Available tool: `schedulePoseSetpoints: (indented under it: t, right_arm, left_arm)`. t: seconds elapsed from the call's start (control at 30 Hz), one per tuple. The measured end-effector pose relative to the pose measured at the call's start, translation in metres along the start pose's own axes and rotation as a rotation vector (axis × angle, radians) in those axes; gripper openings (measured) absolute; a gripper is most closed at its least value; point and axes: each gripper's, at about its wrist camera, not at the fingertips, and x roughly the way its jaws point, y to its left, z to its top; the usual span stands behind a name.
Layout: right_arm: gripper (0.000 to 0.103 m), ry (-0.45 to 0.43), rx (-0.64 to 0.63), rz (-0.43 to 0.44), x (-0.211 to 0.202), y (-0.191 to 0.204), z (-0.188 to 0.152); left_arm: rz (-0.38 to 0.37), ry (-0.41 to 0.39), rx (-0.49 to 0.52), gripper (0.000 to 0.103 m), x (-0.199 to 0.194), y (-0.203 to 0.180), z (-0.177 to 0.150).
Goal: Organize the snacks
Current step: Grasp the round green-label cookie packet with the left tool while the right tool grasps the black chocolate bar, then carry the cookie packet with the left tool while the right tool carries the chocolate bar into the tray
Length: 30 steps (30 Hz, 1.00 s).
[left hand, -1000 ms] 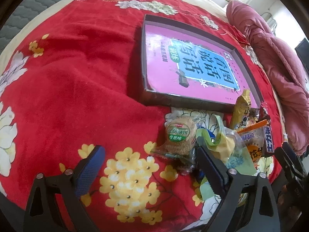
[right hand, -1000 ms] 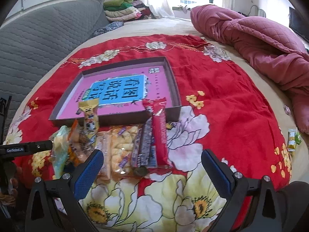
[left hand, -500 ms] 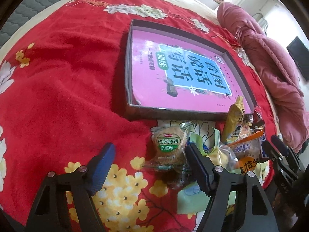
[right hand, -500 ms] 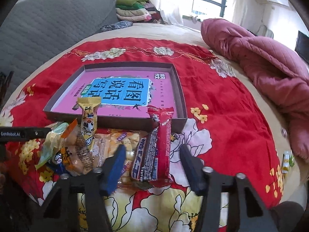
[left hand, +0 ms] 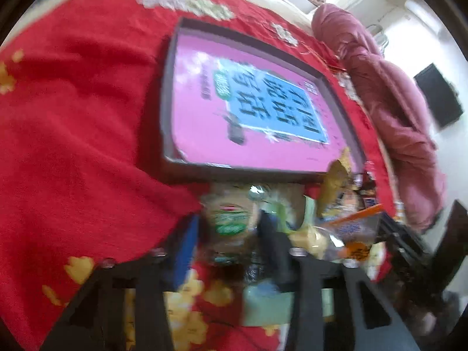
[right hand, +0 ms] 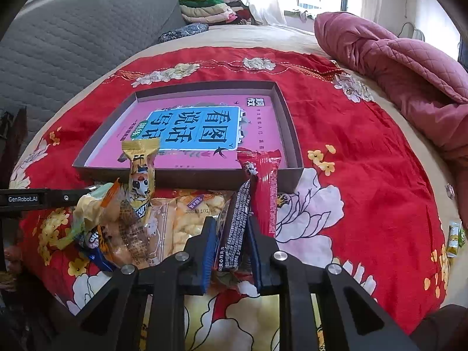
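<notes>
Our right gripper (right hand: 231, 251) is closing, fingers pinching the black bar (right hand: 235, 234); the left gripper (left hand: 228, 234) has clamped the biscuit pack (left hand: 229, 219). Both sit in the pile before the box (right hand: 187, 177). Light, crinkly, slippery wrappers; biscuits crush, so we grip mid-body.

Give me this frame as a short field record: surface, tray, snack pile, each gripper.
surface: red floral bedspread
tray: shallow box with a pink book lying in it, no snacks inside
snack pile: on the spread along the tray's near wall
left gripper: jaws closing on green-label biscuit pack
right gripper: jaws closing on dark snack bar, red wrapper just beside it
</notes>
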Motion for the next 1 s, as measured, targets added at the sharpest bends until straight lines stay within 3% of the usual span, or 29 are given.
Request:
schedulePoseSetpoints:
  t: [0.33,1.0]
  right_arm:
    - [0.017,-0.015,0.029,0.046,-0.005,-0.006,0.002]
    - [0.017,-0.103,0.045,0.118,-0.027,-0.008,0.009]
  left_arm:
    - [-0.062,-0.027,-0.048,0.036,-0.003,0.002,0.001]
    - [0.004,-0.161,-0.026,0.036,-0.051,-0.003,-0.003]
